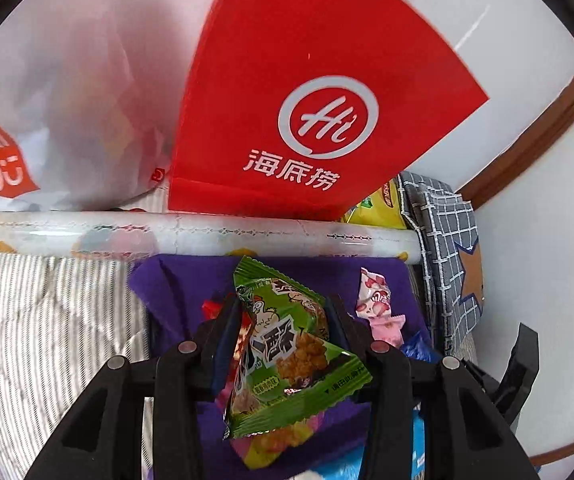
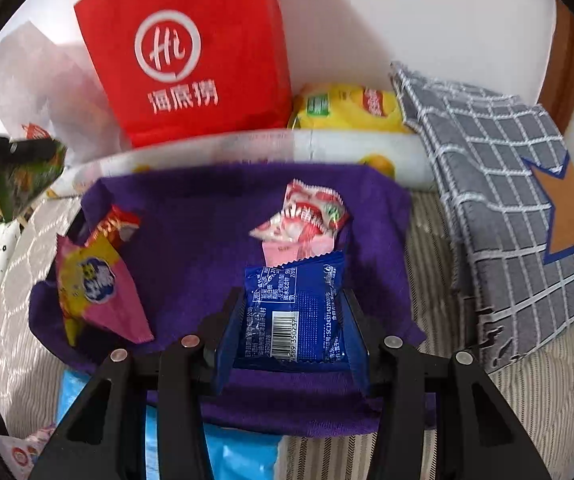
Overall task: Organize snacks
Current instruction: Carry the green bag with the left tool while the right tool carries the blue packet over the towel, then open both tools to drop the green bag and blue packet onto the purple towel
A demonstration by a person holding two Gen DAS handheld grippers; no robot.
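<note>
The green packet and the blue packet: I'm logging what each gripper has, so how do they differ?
The green packet is puffy, shows printed food pictures and sits tilted in the left hand-held gripper, above the purple cloth. The blue packet is flat, shows its barcode side and lies between the right hand-held gripper fingers, low over the cloth. Both are small sealed snack packets with crimped edges.

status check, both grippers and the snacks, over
Left gripper shut on green packet, lifted. Right gripper around blue packet on purple cloth, grip unclear. Pink packet and white-red packet left on cloth. Nothing blocking.
</note>
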